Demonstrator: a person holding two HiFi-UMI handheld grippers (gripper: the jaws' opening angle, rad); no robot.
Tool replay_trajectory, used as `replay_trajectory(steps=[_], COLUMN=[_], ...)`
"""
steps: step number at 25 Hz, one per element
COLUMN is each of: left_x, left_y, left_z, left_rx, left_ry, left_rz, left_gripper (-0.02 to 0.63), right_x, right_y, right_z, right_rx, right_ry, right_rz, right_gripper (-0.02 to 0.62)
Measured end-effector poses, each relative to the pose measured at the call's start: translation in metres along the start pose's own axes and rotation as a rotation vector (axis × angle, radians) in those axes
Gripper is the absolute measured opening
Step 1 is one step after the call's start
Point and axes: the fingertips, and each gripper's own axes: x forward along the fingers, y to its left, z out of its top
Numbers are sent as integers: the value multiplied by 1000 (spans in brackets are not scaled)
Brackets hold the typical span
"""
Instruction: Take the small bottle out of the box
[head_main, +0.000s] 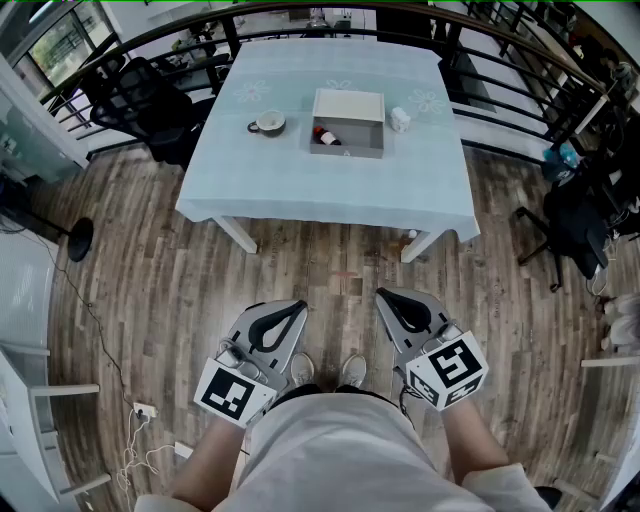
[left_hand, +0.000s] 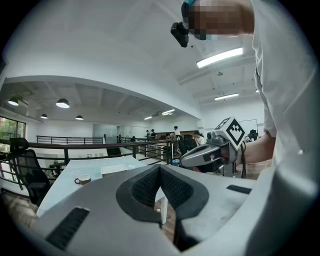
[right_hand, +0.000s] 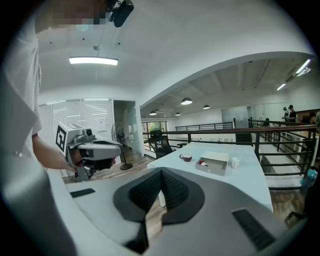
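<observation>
**A:** How do the grippers stand?

**B:** The left gripper (left_hand: 160, 168) has its jaws together, the tips meeting, with nothing between them. The right gripper (right_hand: 161, 171) is the same: jaws together and empty. Each is tilted a little downward.

**A:** Where are they, going by the box?

**B:** Both are well apart from the box (head_main: 348, 148), on its near side. They are held side by side over the wood floor (head_main: 150, 290), close in front of the person. Neither touches anything.

**A:** And the bottle?

**B:** The bottle (head_main: 327, 137) is inside the box, lying at its left end against the near wall. It is dark, with some red and white on it. The box is open at the top.

**A:** What is around the box?

**B:** It sits on a table (head_main: 330, 195) under a pale blue cloth, about halfway across. A cup (head_main: 268, 124) stands to the left of the box, apart from it. A small white object (head_main: 400, 119) stands just beside its right end; I cannot tell what it is. A black chair (head_main: 140, 100) stands further left of the box, off the table.
</observation>
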Motion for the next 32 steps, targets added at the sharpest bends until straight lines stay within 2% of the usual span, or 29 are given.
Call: replay_trajectory(steps=[4,12,32], left_x=[-3,-10,23], left_y=[-5,2,-33], left_z=[4,7,11], left_rx=[9,17,31], left_ry=[-6,-15,-6], left_rz=[-14,-28,21], left_gripper=[6,6,6], right_x=[-4,2,-41], right_y=[3,10,-34], right_z=[3,-5,-18], right_rx=[18,122,99], right_ry=[-8,12,13], right_rz=[-10,-24,-1], right_gripper=[21,23,23])
